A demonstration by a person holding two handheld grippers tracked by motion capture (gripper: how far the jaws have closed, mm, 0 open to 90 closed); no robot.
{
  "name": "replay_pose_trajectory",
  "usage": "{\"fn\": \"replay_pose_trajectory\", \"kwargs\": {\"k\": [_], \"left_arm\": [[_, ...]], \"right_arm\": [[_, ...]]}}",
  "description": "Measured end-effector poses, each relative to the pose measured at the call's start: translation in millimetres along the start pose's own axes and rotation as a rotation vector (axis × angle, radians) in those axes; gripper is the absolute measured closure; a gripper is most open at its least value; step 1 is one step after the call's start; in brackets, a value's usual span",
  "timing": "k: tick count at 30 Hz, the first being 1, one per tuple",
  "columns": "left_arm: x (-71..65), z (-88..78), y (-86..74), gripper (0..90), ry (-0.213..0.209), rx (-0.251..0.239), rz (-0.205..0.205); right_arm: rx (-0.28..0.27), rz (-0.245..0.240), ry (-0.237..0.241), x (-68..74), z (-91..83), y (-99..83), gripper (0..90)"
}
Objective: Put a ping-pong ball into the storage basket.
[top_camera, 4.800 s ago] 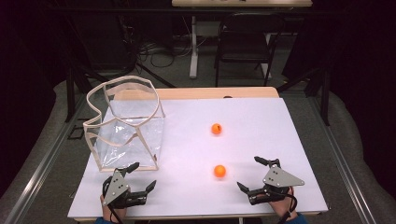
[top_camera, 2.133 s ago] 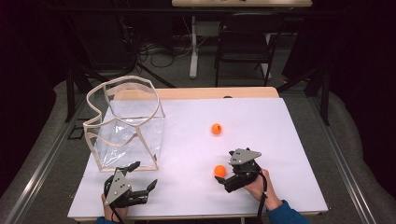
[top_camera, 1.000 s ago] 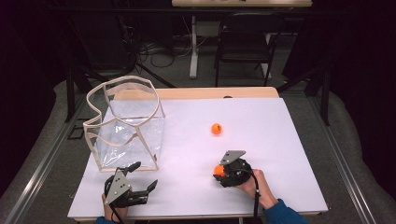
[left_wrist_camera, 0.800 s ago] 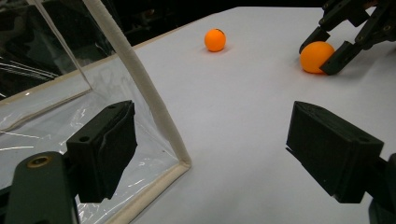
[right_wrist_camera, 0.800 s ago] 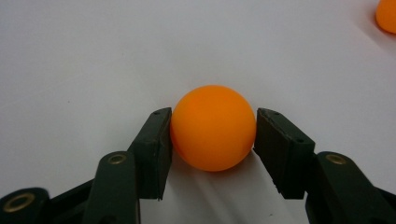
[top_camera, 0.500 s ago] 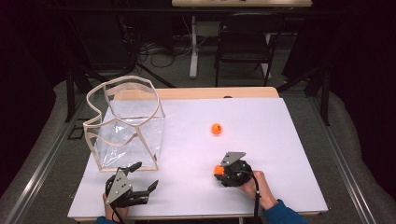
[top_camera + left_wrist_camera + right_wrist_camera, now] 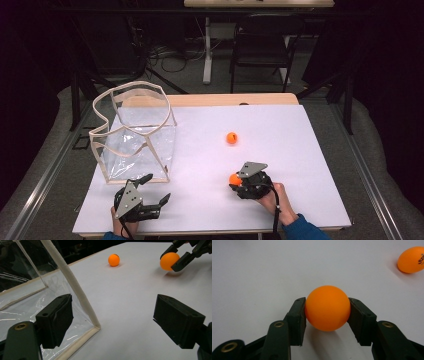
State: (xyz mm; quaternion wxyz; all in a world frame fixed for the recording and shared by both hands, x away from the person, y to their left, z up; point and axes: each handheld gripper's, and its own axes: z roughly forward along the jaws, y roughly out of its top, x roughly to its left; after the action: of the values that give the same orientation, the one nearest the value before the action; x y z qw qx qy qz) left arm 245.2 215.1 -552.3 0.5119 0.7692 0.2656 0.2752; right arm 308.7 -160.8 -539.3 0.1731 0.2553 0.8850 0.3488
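- The right tool [image 7: 239, 183] is clamped on an orange ball [image 7: 234, 179]; the right gripper view shows both pads pressed against the ball's [image 7: 327, 308] sides. Its jaws have just been closing, with that ball between them.
- The held ball sits in the near right part of the white table [image 7: 300, 150], with the person's right hand [image 7: 277, 200] behind the tool, toward the near edge.
- In the left gripper view the ball [image 7: 169, 261] seems just off the table, with a shadow under it, though I cannot tell for sure whether it touches.
- A second orange ball [image 7: 231, 138] lies free on the table, farther off and well apart from the held one; it shows at the upper right of the right gripper view [image 7: 411, 260].
- The left tool [image 7: 150, 195] stands with its jaws wide apart and nothing between them, near the table's near left edge.
- A clear bag with a pale stiff rim [image 7: 135, 135] stands on the left side of the table, open at the top; its near bottom corner [image 7: 96, 327] lies just beyond the left tool's jaws.
- Between the bag's right edge and the two balls the table is bare, an open lane running near to far.
- To the right of the right tool, bare table reaches the right edge.
- The bag's left side stands at the table's left edge.
- The table's far edge shows a wooden strip [image 7: 220, 100], with a dark chair [image 7: 262, 45] on the floor beyond.
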Motion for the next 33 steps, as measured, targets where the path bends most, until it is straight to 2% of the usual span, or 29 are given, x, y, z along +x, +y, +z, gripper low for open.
{"fn": "replay_pose_trajectory", "kwargs": {"k": [3, 9, 23, 33], "left_arm": [[-0.6, -0.4, 0.6, 15.9, 0.002, 0.000, 0.008], [-0.5, 0.6, 0.5, 15.9, -0.011, 0.007, -0.001], [-0.9, 0.7, 0.2, 15.9, -0.007, 0.005, -0.001], [-1.8, 0.5, 0.5, 15.9, -0.012, -0.001, -0.001]], "right_arm": [[-0.018, 0.003, -0.007, 0.1, -2.4, 0.6, 51.1], [-0.051, -0.005, -0.014, 0.3, -7.2, 2.8, 51.1], [-0.131, -0.011, -0.046, 1.2, -14.4, 9.7, 51.2], [-0.176, -0.013, -0.042, 2.6, -18.3, 15.0, 51.1]]}}
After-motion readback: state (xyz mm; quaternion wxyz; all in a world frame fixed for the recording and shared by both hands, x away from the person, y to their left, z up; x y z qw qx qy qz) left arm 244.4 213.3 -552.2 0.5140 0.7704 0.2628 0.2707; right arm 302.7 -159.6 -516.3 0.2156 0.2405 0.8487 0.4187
